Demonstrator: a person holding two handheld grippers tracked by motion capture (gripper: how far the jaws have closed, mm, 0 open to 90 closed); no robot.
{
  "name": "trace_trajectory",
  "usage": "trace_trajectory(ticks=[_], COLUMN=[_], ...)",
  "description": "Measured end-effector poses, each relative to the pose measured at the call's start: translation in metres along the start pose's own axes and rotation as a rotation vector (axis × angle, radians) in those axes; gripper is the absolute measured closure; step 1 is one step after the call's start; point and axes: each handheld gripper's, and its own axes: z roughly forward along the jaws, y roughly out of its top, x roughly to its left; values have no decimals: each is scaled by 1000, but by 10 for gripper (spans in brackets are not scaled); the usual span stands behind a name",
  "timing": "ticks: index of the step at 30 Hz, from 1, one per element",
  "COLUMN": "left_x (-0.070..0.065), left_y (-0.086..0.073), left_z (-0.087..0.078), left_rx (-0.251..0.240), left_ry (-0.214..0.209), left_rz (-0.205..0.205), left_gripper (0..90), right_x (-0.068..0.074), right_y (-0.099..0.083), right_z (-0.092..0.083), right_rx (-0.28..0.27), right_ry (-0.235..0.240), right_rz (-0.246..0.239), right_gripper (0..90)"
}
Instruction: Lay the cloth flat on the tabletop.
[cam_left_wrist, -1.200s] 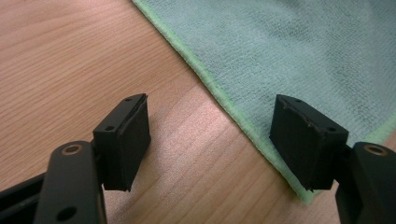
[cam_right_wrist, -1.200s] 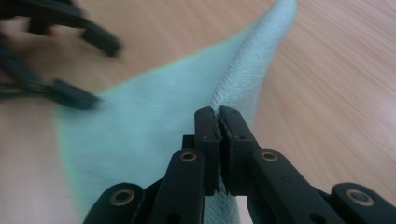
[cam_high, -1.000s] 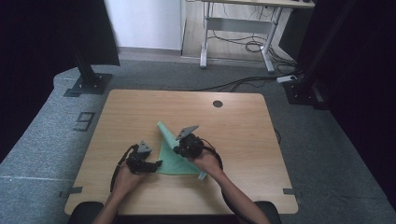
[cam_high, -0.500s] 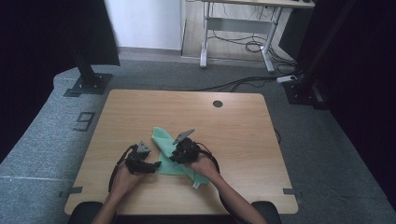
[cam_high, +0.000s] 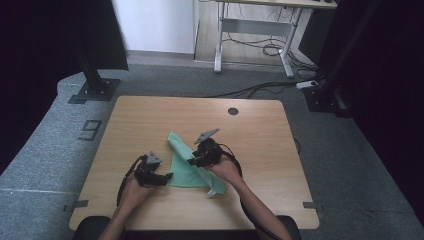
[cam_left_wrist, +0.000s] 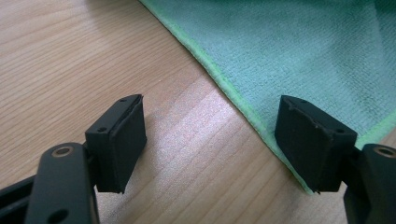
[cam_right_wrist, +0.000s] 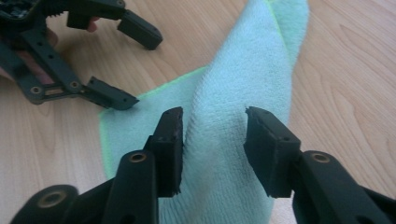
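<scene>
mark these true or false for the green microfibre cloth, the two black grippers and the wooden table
1. The green microfibre cloth lies on the light wooden table. True.
2. The left gripper is clamped on the cloth. False: its jaws stand apart over bare wood, one jaw at the cloth's edge.
3. A raised fold of cloth sits between the right gripper's jaws. True; the jaws have just been opening and the pads don't press it.
4. The cloth is folded into a neat square. False: it is a rough triangle with a rolled ridge.
5. A mug stands by the table's dark round hole. False: nothing stands there.
</scene>
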Motion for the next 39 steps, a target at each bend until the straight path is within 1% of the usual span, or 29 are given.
trace_trajectory(ticks=[3, 4, 6, 9, 12, 15, 18, 19, 20, 22, 25, 27, 28, 29, 30, 31, 32, 33, 34, 35, 36, 37, 39], left_x=[0, 0, 0, 0, 0, 0, 0, 0, -1, -1, -1, -1, -1, -1, -1, -1, -1, -1, -1, -1, -1, -2, -2], left_y=[0, 0, 0, 0, 0, 0, 0, 0, 0, 0, 0, 0, 0, 0, 0, 0, 0, 0, 0, 0, 0, 0, 0], left_z=[0, 0, 0, 0, 0, 0, 0, 0, 0, 0, 0, 0, 0, 0, 0, 0, 0, 0, 0, 0, 0, 0, 0], left_rx=[-2, -3, -2, -2, -3, -3, -2, -2, -1, 0, 1, 1, 2, 2, 1, 1, 1, 1, 1, 0, -2, -2, 0], left_ry=[1, 1, 1, 2, 2, 2, 3, 4, 5, 8, 10, 11, 11, 10, 11, 11, 11, 11, 11, 11, 12, 12, 14], left_rz=[0, 0, 0, 0, -1, -1, -2, -3, -4, -5, -7, -8, -7, -7, -8, -8, -8, -8, -8, -8, -10, -11, -10], left_gripper=[243, 243, 242, 242, 243, 242, 242, 242, 242, 242, 242, 242, 242, 242, 242, 242, 242, 242, 242, 242, 242, 242, 242], right_x=[2, 2, 2, -2, -11, -17, -22, -22, -22, -21, -21, -23, -25, -26, -26, -27, -27, -26, -25, -24, -22, -22, -22], right_y=[4, 6, 9, 10, 4, -5, -14, -16, -17, -16, -13, -11, -11, -11, -12, -12, -14, -15, -18, -19, -21, -21, -20], right_z=[-6, -9, -15, -16, -5, 9, 23, 24, 24, 20, 7, -1, -3, -3, -2, 1, 7, 11, 18, 22, 26, 27, 26], right_rx=[-18, -24, -26, -7, 34, 61, 91, 94, 88, 92, 74, 58, 57, 62, 64, 64, 73, 79, 91, 104, 105, 101, 102], right_ry=[4, -1, -28, -66, -95, -94, -70, -67, -70, -88, -116, -111, -100, -87, -84, -86, -73, -67, -69, -68, -67, -68, -70], right_rz=[1, -3, -8, 0, 17, 48, 65, 70, 67, 51, 42, 55, 65, 70, 73, 72, 77, 74, 71, 72, 68, 71, 69], right_gripper=[522, 515, 514, 550, 603, 626, 738, 781, 841, 888, 891, 891, 888, 844, 778, 715, 678, 677, 694, 752, 794, 836, 866])
